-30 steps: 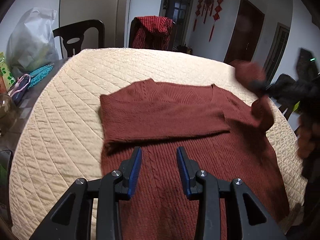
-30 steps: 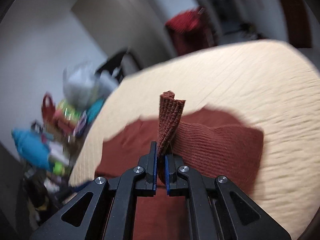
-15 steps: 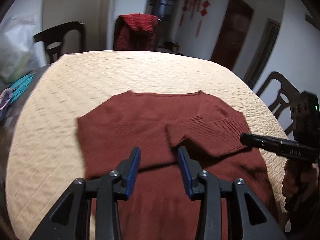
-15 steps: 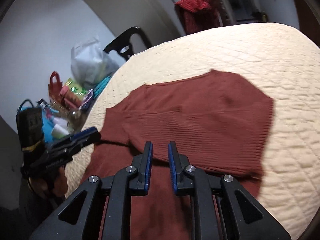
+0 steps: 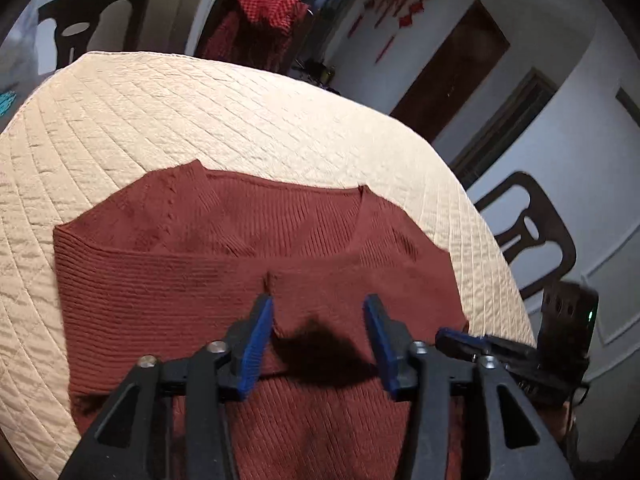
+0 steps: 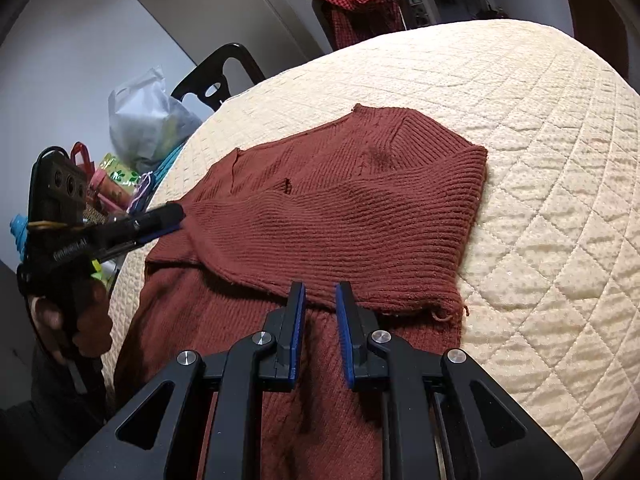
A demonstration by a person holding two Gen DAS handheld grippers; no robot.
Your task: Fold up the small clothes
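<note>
- A rust-red knitted sweater (image 5: 224,288) lies flat on a round table under a cream quilted cover (image 5: 200,112); take the sweater as the landmark.
- Both sleeves are folded inward across the chest, their cuff ends meeting near the middle of the sweater, just below the V-neck.
- In the right wrist view the folded right sleeve (image 6: 360,232) forms a broad ribbed band across the body, its lower edge frayed, with a loose thread at the outer corner.
- The left gripper (image 5: 318,340) hangs above the sweater's middle, just below where the cuffs meet. Its blue-padded jaws stand apart and are widening, with nothing between them; its shadow falls on the knit below.
- The right gripper (image 6: 320,320) sits over the lower edge of the folded sleeve. Its jaws are a narrow gap apart and clamp nothing; the cloth lies beneath them.
- In the right wrist view the left gripper reaches in from the sweater's left side, held by a hand (image 6: 80,320), its tips over the left shoulder.
- Beyond the sweater's neck stand a black chair (image 6: 218,76) and a chair draped in red checked cloth (image 5: 256,28).
- Off the sweater's left side, past the table edge, sit a plastic bag (image 6: 148,120) and colourful clutter.
</note>
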